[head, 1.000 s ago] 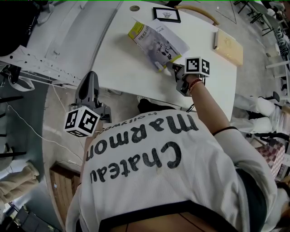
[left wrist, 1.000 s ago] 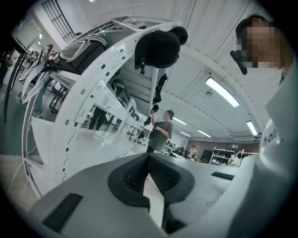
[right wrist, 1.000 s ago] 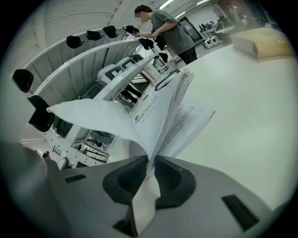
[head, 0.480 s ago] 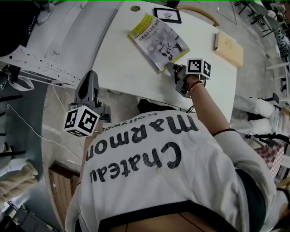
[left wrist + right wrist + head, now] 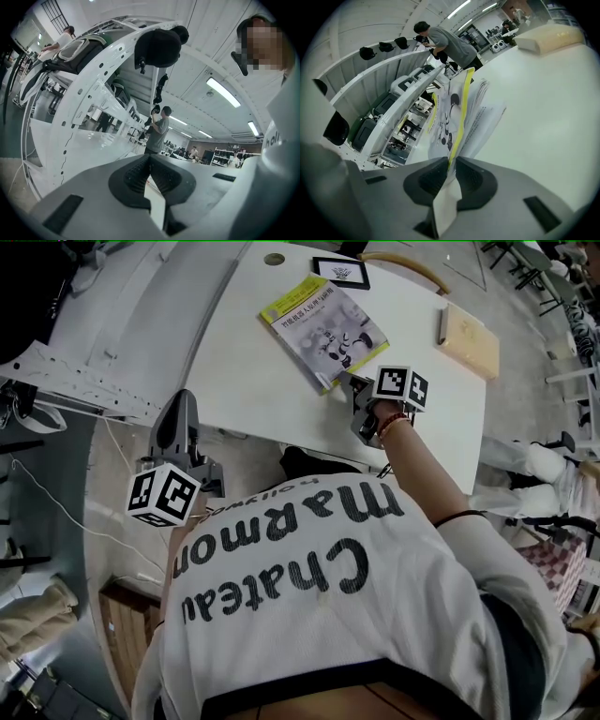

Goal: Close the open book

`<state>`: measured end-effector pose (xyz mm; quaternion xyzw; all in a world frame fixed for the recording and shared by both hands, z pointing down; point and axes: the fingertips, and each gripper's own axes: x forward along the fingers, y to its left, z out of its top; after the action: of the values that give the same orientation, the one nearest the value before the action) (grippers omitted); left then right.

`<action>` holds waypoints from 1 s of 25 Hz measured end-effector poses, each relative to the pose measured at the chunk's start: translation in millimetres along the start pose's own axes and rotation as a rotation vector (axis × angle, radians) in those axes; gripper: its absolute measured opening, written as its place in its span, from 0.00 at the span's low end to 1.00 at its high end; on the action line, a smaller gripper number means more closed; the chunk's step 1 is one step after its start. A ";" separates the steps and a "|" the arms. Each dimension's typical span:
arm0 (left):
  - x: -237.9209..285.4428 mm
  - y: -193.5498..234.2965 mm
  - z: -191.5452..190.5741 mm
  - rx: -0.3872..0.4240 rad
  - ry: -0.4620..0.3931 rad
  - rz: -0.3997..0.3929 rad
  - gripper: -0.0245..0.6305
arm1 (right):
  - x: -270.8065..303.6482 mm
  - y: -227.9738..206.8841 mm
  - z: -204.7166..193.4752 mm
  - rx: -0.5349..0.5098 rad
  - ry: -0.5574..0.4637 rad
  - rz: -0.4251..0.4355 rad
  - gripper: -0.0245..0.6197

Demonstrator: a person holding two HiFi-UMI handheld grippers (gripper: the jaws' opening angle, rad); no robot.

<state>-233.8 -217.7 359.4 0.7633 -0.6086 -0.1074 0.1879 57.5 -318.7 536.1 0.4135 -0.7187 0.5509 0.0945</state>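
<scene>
The book point(image 5: 323, 329), with a yellow-edged pale cover, lies cover-up on the white table point(image 5: 253, 381). My right gripper point(image 5: 355, 388) is at the book's near corner, shut on the cover's edge. In the right gripper view the yellow edge of the book point(image 5: 458, 117) runs between the closed pads of the right gripper point(image 5: 450, 165), and the pages fan out to its right. My left gripper point(image 5: 184, 401) hangs off the table's left side, away from the book. The left gripper point(image 5: 150, 161) is shut with nothing held.
A small framed picture point(image 5: 342, 271) and a round hole point(image 5: 274, 258) sit at the table's far end. A pale wooden block point(image 5: 467, 334) lies at the right. A white perforated frame point(image 5: 84, 376) runs along the left, and people stand further off in the room.
The raised leaf and cover have swung over onto the book, which now shows its cover. My right gripper shifted slightly with it; the left one stayed still.
</scene>
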 end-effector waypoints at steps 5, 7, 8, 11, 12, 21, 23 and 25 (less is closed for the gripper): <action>-2.8 -0.7 3.8 0.012 -0.001 -0.001 0.07 | -1.7 -0.3 2.5 0.021 -0.062 -0.045 0.13; -5.1 -0.3 4.6 0.016 -0.001 -0.001 0.07 | -2.2 0.5 3.3 0.038 -0.090 -0.054 0.13; -6.5 -1.1 4.6 0.019 -0.002 -0.002 0.07 | -2.9 0.2 2.6 0.048 -0.100 -0.060 0.13; -12.1 -7.0 5.0 0.028 -0.003 -0.011 0.07 | -7.8 -3.4 -3.9 0.064 -0.101 -0.089 0.14; -14.4 -9.3 5.3 0.031 -0.004 -0.015 0.07 | -10.2 -3.5 -6.7 0.062 -0.099 -0.096 0.14; -47.2 -37.1 -8.6 0.021 0.014 -0.047 0.07 | -45.3 17.9 -35.6 -0.110 -0.083 -0.139 0.14; -52.4 -43.4 -14.5 0.013 0.027 -0.057 0.07 | -54.0 31.7 -41.7 -0.130 -0.086 -0.102 0.14; -54.2 -49.6 -18.7 0.006 0.037 -0.067 0.07 | -63.3 50.4 -44.4 -0.154 -0.102 -0.043 0.14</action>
<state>-195.2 -152.8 352.1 0.7856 -0.5796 -0.0977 0.1934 48.6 -246.5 479.4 0.4481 -0.7537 0.4700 0.1009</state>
